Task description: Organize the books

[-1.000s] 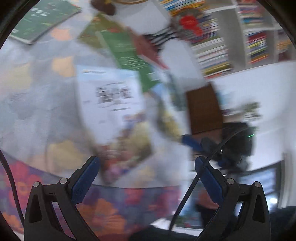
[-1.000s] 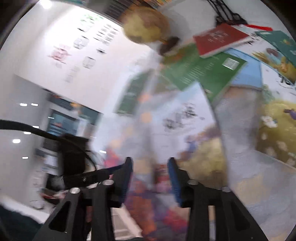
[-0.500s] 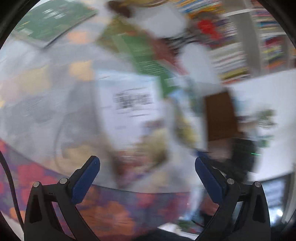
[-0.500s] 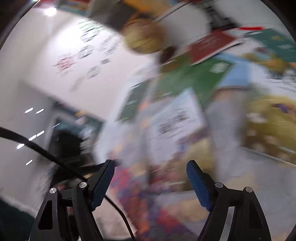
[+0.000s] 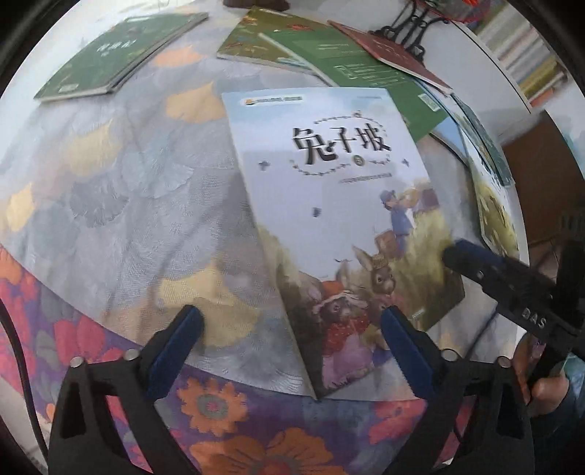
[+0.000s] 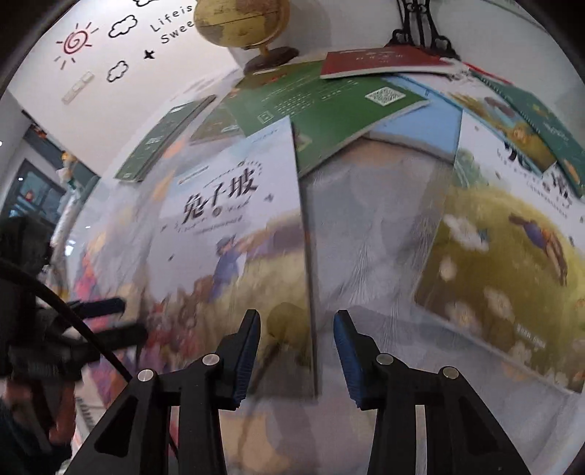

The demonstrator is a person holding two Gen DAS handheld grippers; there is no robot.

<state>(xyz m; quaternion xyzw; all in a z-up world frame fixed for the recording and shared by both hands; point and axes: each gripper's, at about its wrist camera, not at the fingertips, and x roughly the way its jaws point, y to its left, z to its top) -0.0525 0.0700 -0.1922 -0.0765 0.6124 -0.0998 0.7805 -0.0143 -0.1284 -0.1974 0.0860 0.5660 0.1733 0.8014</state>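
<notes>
A pale picture book with rabbits on its cover (image 5: 329, 204) lies flat on the leaf-patterned tablecloth (image 5: 128, 190). My left gripper (image 5: 290, 325) hovers over the book's near left corner. Its jaws stand wide and are closing, and the book's left edge runs between them with no pad touching it. In the right wrist view my right gripper (image 6: 298, 329) straddles the same book's (image 6: 234, 226) right edge. Its jaws are narrowing and are not pressing on the cover. The right gripper's dark fingers (image 5: 493, 277) show at the book's right side in the left wrist view.
Other books lie around: a dark green one (image 5: 117, 54) at far left, a green one (image 6: 329, 109), a red one (image 6: 380, 62), a large meadow picture book (image 6: 512, 255) and a teal one (image 6: 548, 124). A globe (image 6: 241, 22) stands behind. Floral cloth (image 5: 219, 402) hangs over the near edge.
Both grippers tipped downward and came lower over the rabbit book. The right jaws widened, then narrowed; the left jaws narrowed a little. The views are sharper now.
</notes>
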